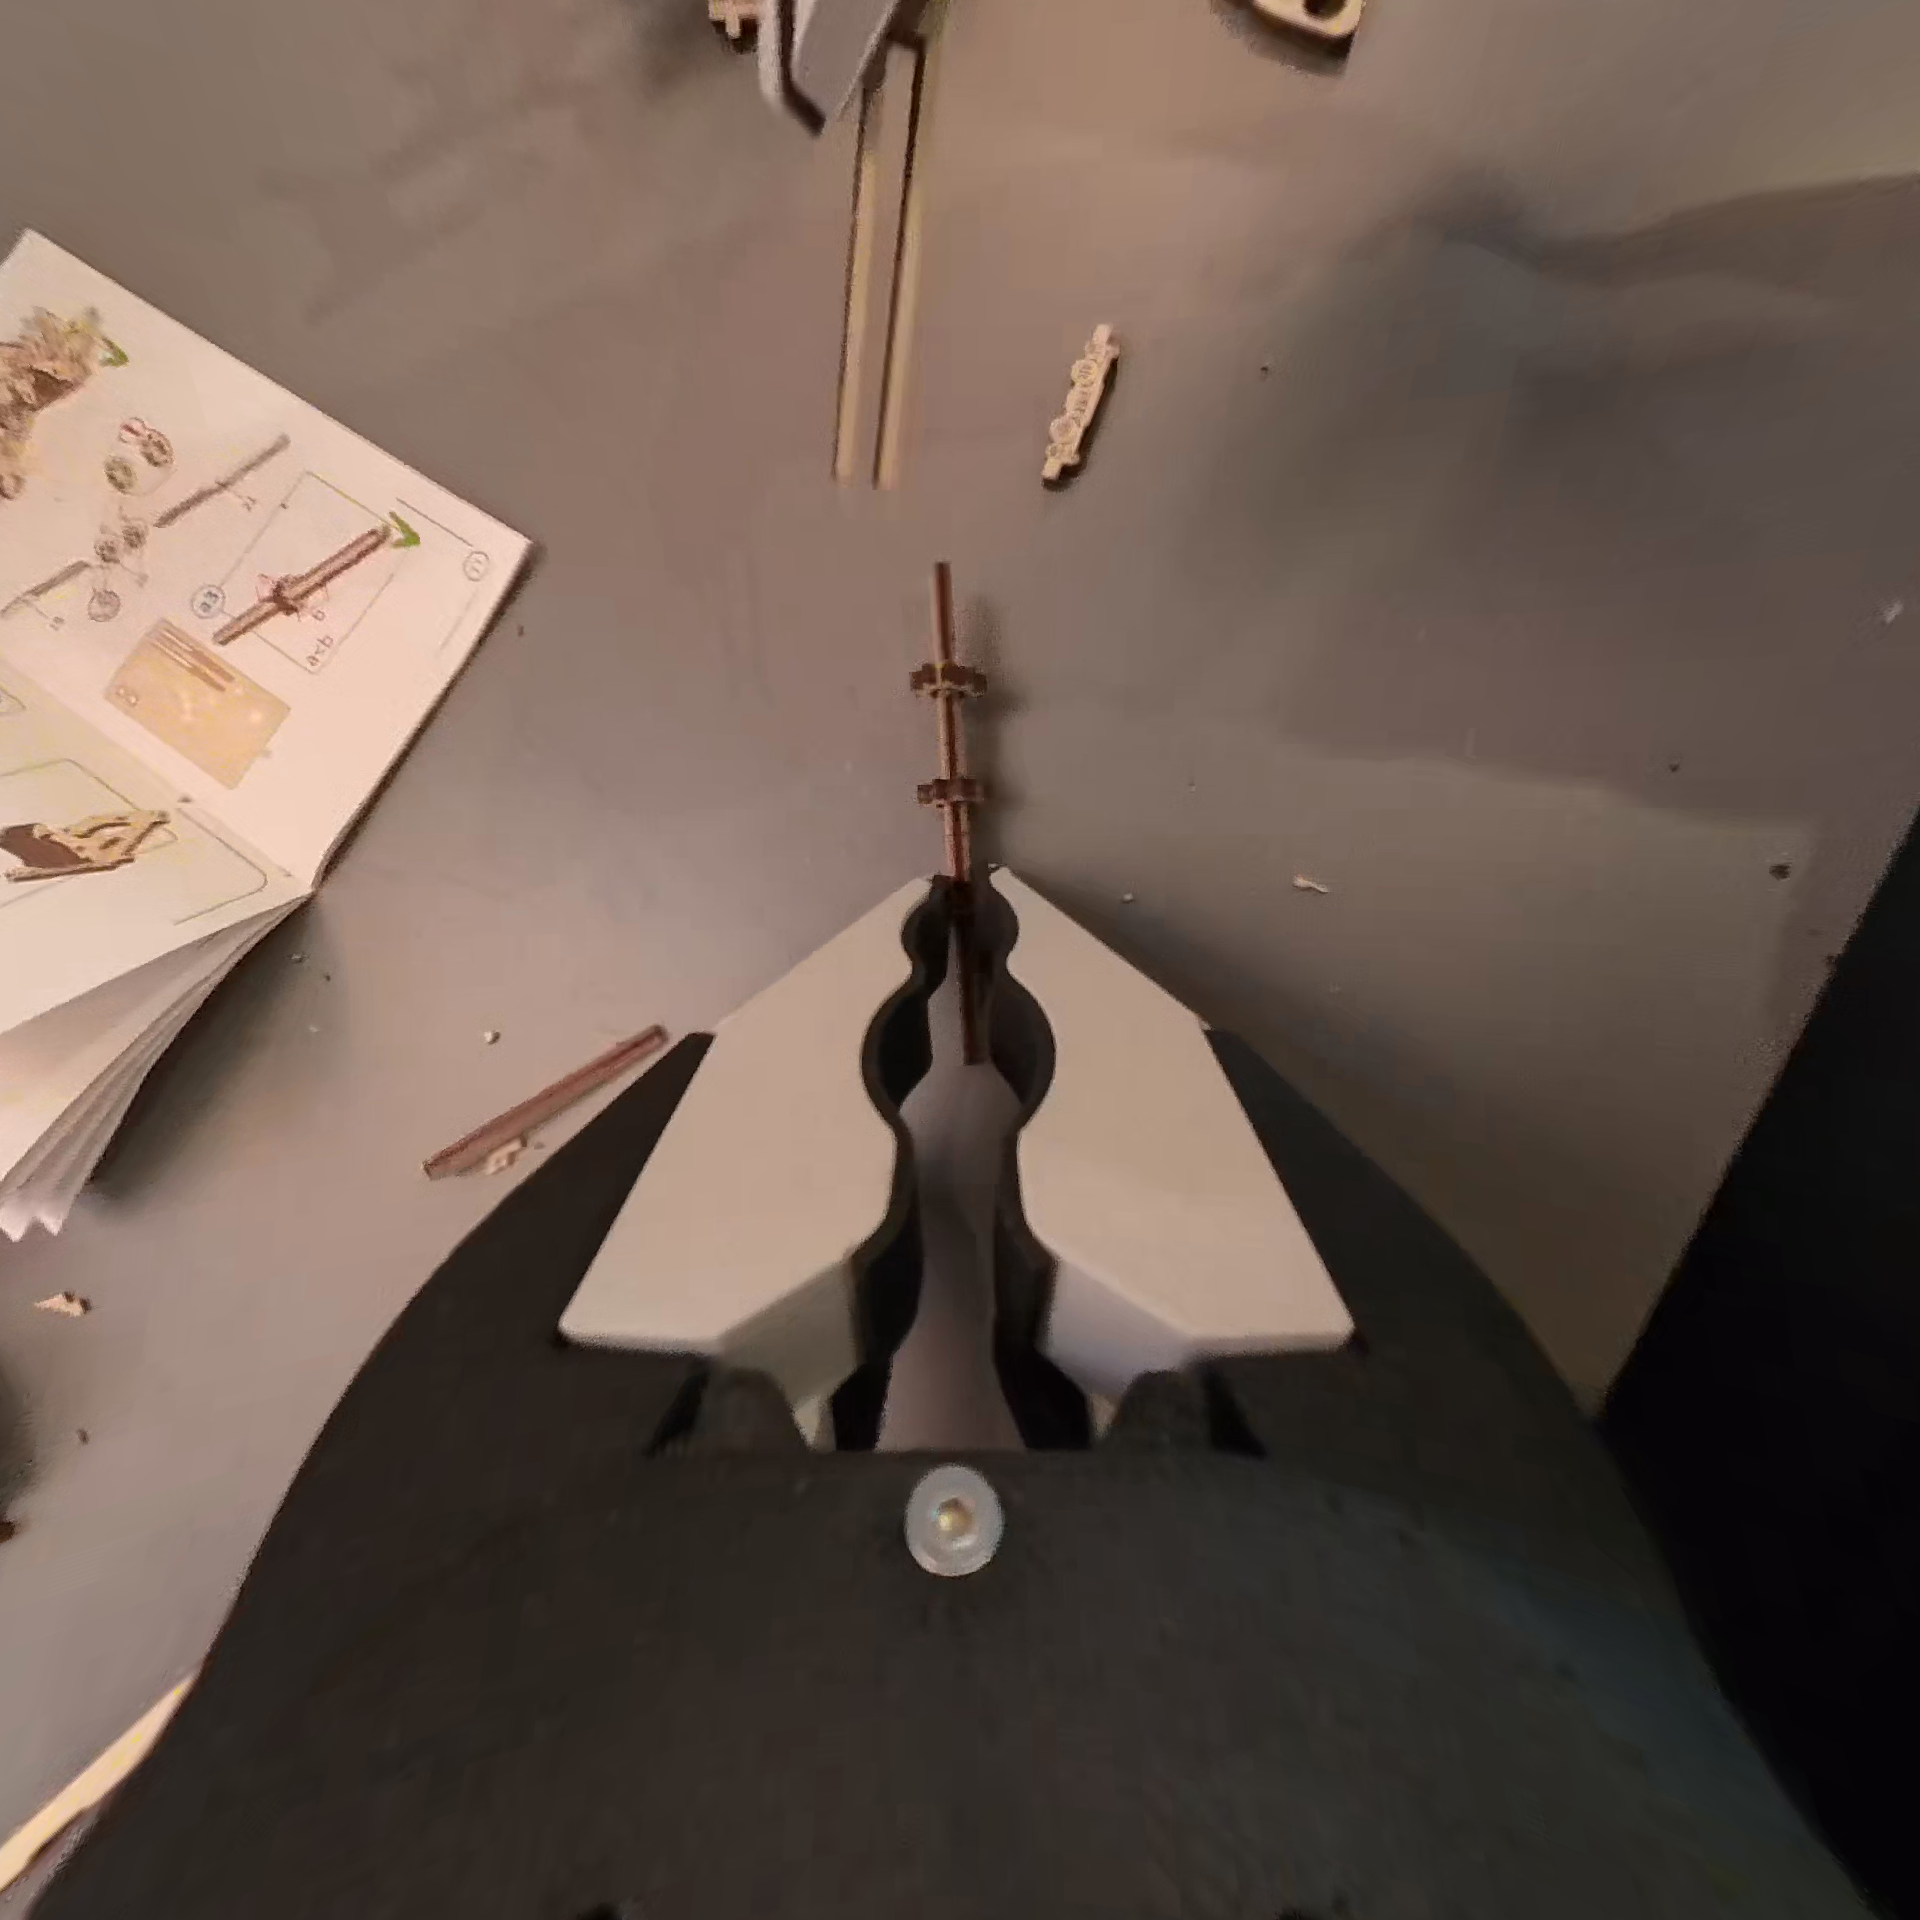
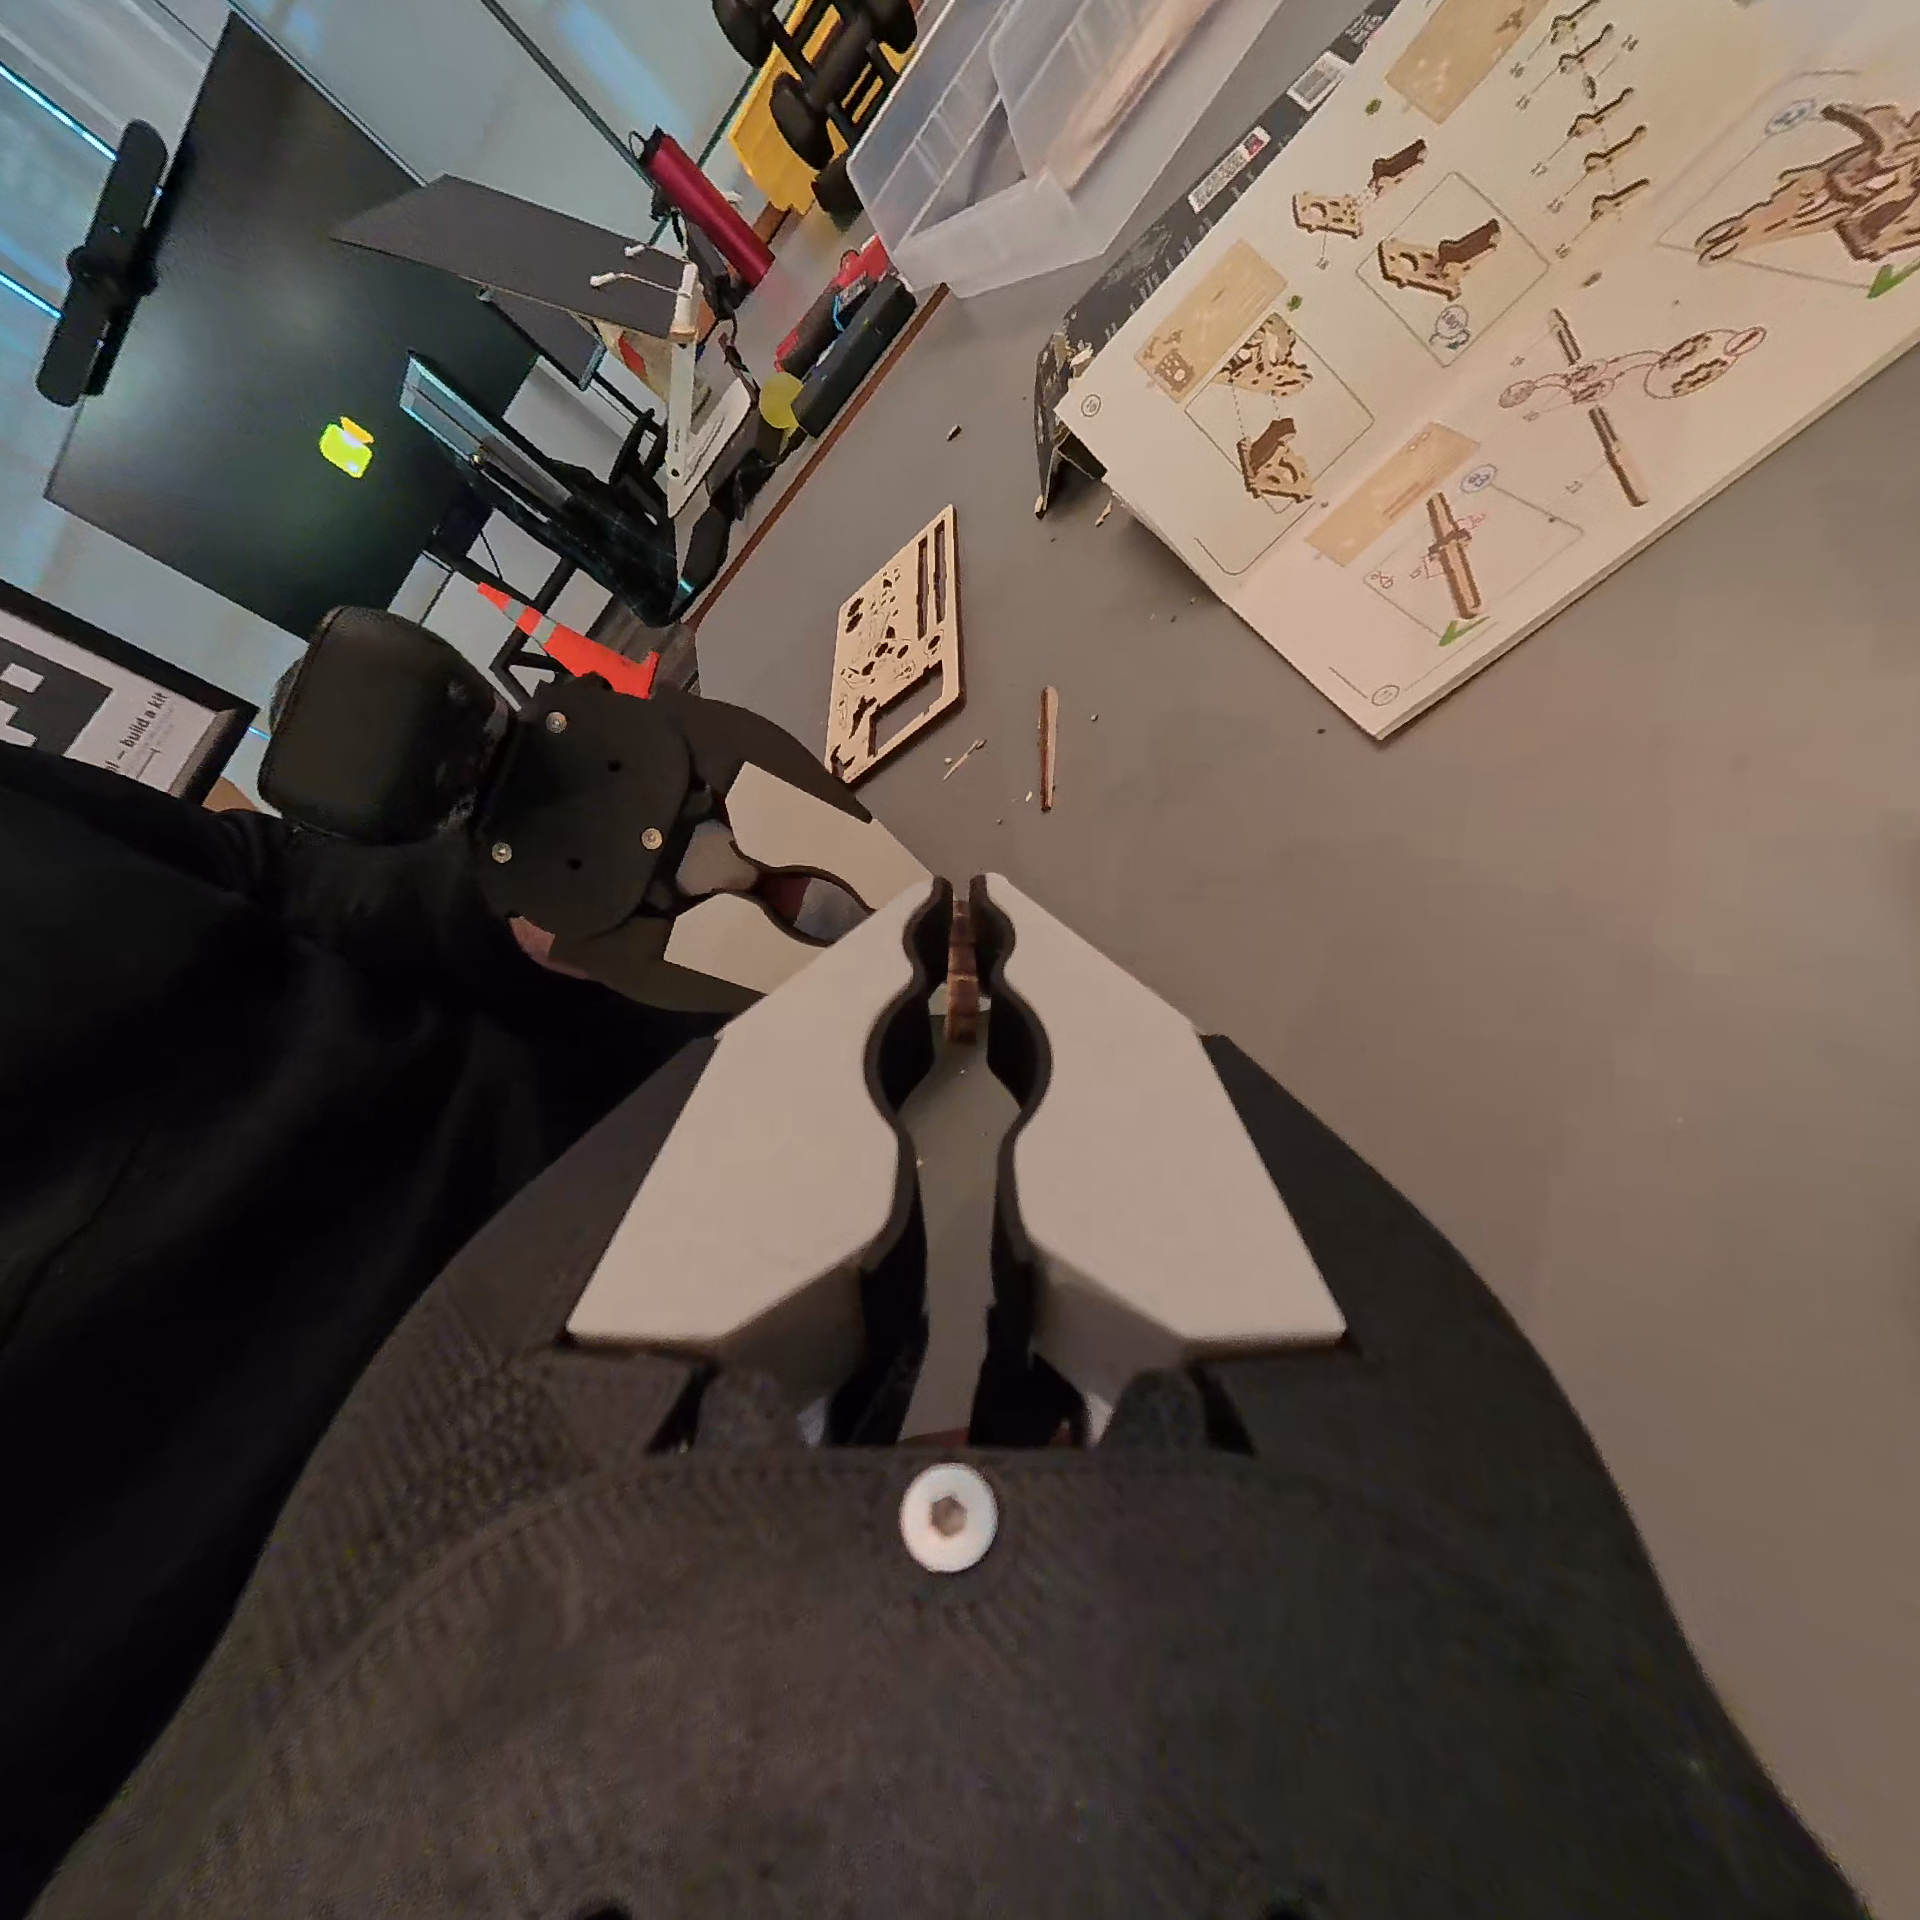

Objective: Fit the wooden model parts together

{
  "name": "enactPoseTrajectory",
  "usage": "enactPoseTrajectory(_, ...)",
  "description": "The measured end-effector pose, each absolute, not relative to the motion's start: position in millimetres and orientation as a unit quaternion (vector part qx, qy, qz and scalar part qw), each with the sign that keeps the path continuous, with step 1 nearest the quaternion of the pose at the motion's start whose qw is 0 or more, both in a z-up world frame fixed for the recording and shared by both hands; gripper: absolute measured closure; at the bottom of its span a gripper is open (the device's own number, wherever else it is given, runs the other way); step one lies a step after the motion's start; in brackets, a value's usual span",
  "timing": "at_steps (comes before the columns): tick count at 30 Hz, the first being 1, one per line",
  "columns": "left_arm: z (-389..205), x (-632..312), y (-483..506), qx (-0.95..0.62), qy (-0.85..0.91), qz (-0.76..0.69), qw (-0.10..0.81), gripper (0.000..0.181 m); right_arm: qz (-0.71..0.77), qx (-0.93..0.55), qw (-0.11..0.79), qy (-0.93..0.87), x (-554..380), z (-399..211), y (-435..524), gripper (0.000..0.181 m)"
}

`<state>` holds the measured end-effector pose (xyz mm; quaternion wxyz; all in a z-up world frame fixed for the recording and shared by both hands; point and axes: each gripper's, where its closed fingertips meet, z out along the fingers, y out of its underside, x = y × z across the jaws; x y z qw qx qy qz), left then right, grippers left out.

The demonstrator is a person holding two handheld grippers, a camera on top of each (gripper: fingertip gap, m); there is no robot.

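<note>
slim wooden axle (image 1: 949, 727) with two notched collars, pinched by left hand-held gripper (image 1: 961, 883)

The left wrist view looks from behind the left gripper (image 1: 958, 883), forward along its two fingers and steeply down at the grey table (image 1: 1455, 623), quite near to it. The right wrist view looks from behind the right gripper (image 2: 961, 888), strongly rolled, low over the same table (image 2: 1351, 1039), toward the room beyond. Both views share the table and the open instruction booklet (image 1: 208, 644) (image 2: 1507, 395).
</note>
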<state>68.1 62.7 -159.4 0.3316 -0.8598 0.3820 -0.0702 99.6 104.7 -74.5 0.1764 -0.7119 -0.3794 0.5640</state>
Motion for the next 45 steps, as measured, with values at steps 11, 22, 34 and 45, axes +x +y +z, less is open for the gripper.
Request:
enactPoseTrajectory(11, -80.1, 43.1, 74.7, -0.751, 0.349, -0.154, 0.539, 0.180, 0.607, -0.669, 0.223, -0.367, 109.4, -27.0, 112.3, 0.181)
enactPoseTrajectory(22, -40.7, 42.5, 61.7, -0.691, 0.391, -0.134, 0.593, 0.180, 0.627, -0.626, 0.241, -0.397, 91.4, 21.0, 98.2, 0.181)
enactPoseTrajectory(34, -32.4, 39.3, 63.1, -0.681, 0.416, -0.073, 0.598, 0.180, 0.625, -0.622, 0.240, -0.405, 88.9, 27.4, 96.7, 0.180)
enactPoseTrajectory(45, -22.5, 32.1, 67.4, -0.652, 0.463, 0.048, 0.598, 0.180, 0.624, -0.619, 0.238, -0.414, 89.1, 30.3, 95.9, 0.180)
